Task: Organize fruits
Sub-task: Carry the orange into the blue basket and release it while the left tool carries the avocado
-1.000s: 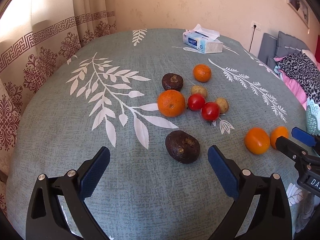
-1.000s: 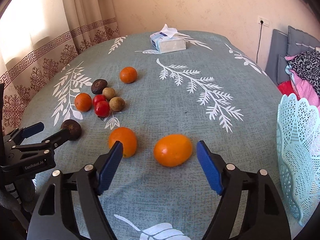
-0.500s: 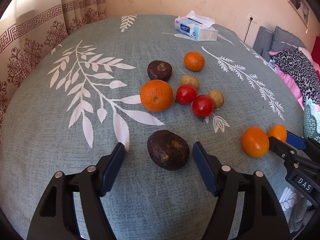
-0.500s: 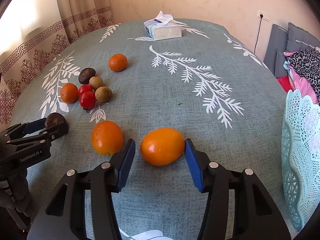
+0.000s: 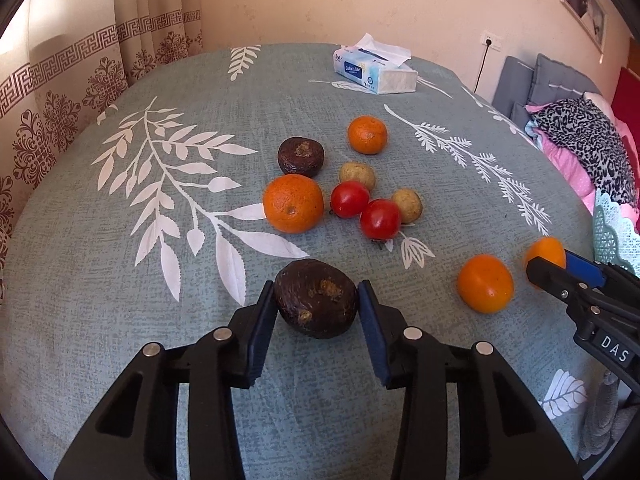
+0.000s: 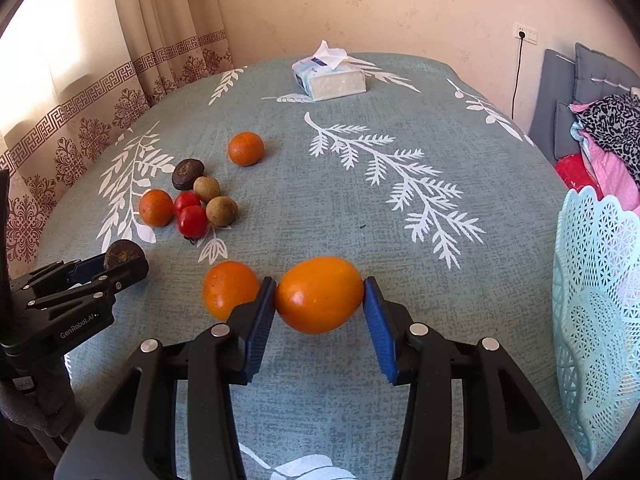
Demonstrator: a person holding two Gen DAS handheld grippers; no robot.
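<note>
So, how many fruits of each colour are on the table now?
Orange: 4
Red: 2
Dark brown: 2
Light brown: 2
Total: 10

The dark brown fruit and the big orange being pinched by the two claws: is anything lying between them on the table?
Yes, one round orange sits between the dark brown fruit and the gripped orange, beside the right gripper's left finger. The right wrist view shows it best.
</note>
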